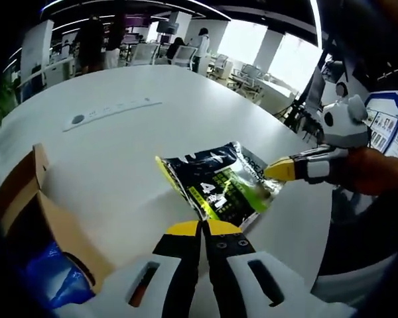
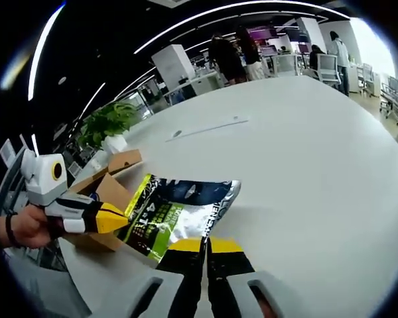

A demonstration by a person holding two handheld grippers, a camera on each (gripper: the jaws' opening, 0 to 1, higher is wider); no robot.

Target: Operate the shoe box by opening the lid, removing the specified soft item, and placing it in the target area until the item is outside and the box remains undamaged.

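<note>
A dark foil pouch (image 1: 219, 182) with green and yellow print lies low over the white table (image 1: 152, 132). My left gripper (image 1: 202, 228) is shut on the pouch's near corner. My right gripper (image 1: 282, 170) comes in from the right, its yellow tips pinched on the pouch's far edge. In the right gripper view the pouch (image 2: 179, 212) stretches between my right gripper (image 2: 205, 246), shut on its near edge, and my left gripper (image 2: 111, 218) at its left side. The open cardboard shoe box (image 1: 46, 218) stands to the left, with something blue (image 1: 43, 278) inside. The box (image 2: 109, 182) also sits behind the pouch.
A long white strip (image 1: 109, 111) lies farther out on the table; the strip (image 2: 205, 129) is well beyond the pouch. A potted plant (image 2: 109, 126) stands past the box. The table's edge (image 1: 318, 218) runs close on the right. People and office chairs stand in the background.
</note>
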